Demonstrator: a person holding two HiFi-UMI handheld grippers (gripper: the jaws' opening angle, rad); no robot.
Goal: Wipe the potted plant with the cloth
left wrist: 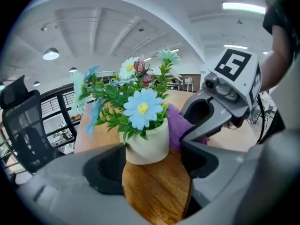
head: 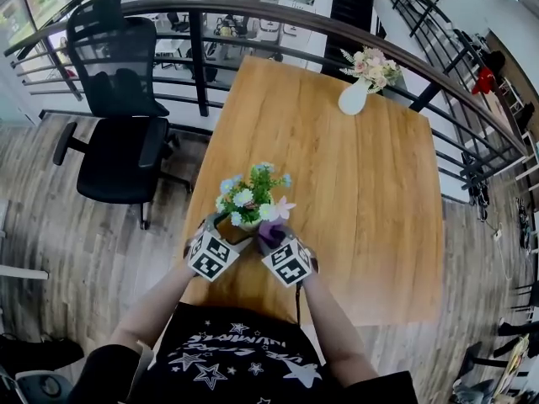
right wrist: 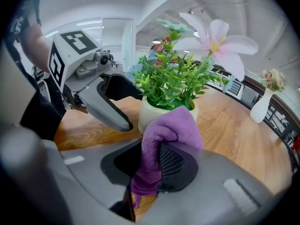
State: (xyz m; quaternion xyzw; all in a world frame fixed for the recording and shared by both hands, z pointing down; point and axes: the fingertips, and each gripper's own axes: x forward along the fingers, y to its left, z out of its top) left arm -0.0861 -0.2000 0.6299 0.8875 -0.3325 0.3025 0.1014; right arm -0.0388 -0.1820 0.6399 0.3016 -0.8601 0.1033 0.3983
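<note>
Two grippers sat low at the near edge of the wooden table (head: 362, 209). Closest in, the right gripper (right wrist: 157, 159) had its jaws clamped on the purple cloth (right wrist: 171, 125), which bunched up against the rim of the potted plant (right wrist: 154, 111). The left gripper (left wrist: 157, 165) gaped wide and held nothing, the white pot just at its tips. Farther back stood a white vase (head: 353, 98) of flowers, with a black office chair (head: 122, 146) off left

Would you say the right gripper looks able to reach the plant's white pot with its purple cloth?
Probably yes: the right gripper holds the purple cloth right by the white pot, nothing between.
</note>
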